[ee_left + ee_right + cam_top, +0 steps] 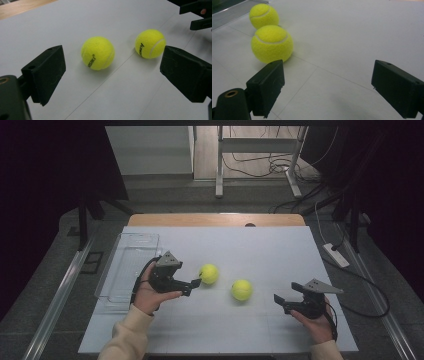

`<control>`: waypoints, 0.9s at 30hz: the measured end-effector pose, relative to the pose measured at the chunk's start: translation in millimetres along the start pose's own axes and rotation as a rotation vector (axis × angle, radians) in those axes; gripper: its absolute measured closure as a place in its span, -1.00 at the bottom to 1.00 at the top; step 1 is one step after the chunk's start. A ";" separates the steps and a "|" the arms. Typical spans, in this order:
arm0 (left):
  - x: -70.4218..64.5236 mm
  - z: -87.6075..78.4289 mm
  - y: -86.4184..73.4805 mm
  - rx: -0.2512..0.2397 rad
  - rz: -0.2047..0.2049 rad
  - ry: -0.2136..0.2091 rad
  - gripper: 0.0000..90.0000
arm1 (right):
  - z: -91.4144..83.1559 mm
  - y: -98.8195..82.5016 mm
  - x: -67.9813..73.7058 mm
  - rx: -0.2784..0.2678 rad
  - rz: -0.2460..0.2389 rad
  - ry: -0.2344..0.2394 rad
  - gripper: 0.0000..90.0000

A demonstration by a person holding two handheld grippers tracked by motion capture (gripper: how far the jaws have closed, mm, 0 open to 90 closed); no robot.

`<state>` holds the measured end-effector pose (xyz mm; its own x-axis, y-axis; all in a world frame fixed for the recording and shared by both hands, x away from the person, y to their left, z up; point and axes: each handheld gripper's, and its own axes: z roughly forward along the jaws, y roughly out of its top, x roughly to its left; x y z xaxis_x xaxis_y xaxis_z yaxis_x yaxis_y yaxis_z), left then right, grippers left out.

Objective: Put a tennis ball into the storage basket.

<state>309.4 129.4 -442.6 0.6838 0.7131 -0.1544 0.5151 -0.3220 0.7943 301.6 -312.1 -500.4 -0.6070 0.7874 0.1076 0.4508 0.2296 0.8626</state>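
Nothing picked yet. My left claw (196,283) is spread wide, nosed up just beside the near tennis ball (209,273). Second ball (241,290) sits mid-counter (260,250), apart. Right claw (278,300) gapes, idle. Clear tray (131,245) holds neither; both balls left, I'd judge.

clear tray (131,245) left on table (260,250) | white power strip (336,255) on floor

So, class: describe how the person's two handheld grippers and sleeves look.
The left gripper and right gripper are black, with two blocky rectangular jaws, a grey three-cornered plate on top and a trailing black cable. The person wears cream long sleeves.
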 end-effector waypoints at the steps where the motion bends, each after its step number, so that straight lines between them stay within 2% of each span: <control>1: 0.0 0.8 0.5 0.003 0.001 -0.001 -0.84 | -0.8 0.0 0.2 0.000 0.001 -0.002 -0.74; 13: -3.1 6.3 13.7 0.008 0.022 -0.013 -0.84 | -1.2 -0.3 0.6 0.000 0.003 -0.003 -0.74; 27: -3.6 23.8 24.5 0.049 0.038 -0.032 -0.84 | -0.4 -2.6 1.3 0.012 0.000 -0.005 -0.74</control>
<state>331.9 104.1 -436.5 0.7192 0.6798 -0.1435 0.5122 -0.3791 0.7707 299.3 -311.9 -502.4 -0.6036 0.7904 0.1047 0.4581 0.2364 0.8569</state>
